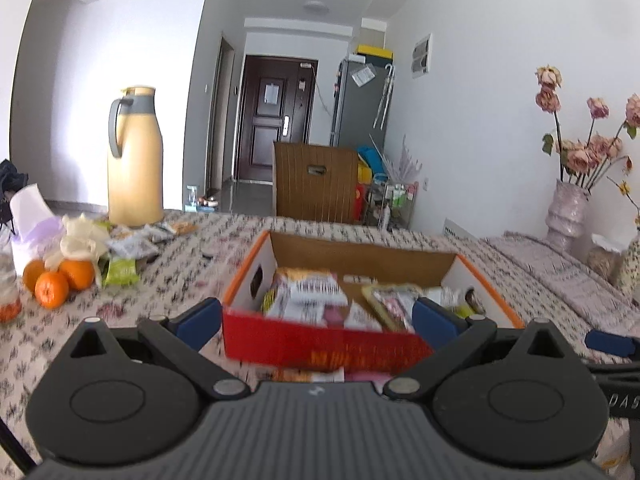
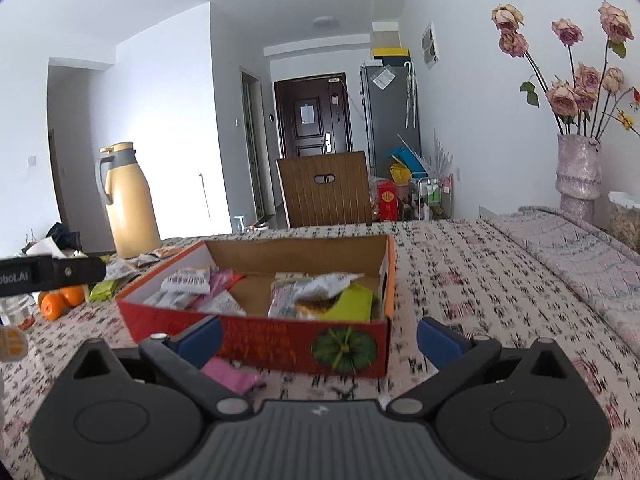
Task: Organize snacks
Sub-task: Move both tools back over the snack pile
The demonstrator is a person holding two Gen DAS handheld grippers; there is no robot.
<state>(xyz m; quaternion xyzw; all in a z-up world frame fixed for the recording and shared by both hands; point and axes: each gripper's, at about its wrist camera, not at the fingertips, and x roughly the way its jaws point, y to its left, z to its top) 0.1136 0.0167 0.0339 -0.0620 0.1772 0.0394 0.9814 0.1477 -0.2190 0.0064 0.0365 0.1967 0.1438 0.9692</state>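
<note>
Where oranges [image 1: 56, 282] lie, a thermos [image 1: 135, 160] stands behind.

- The box [image 2: 256, 334] is red in front, with an orange rim and a green pumpkin picture [image 2: 344, 349].
- The jug [image 1: 135, 160] is yellow and grey.
- The tablecloth [image 2: 460, 280] has pink and black flowers.
- The oranges [image 1: 52, 288] are orange.
</note>
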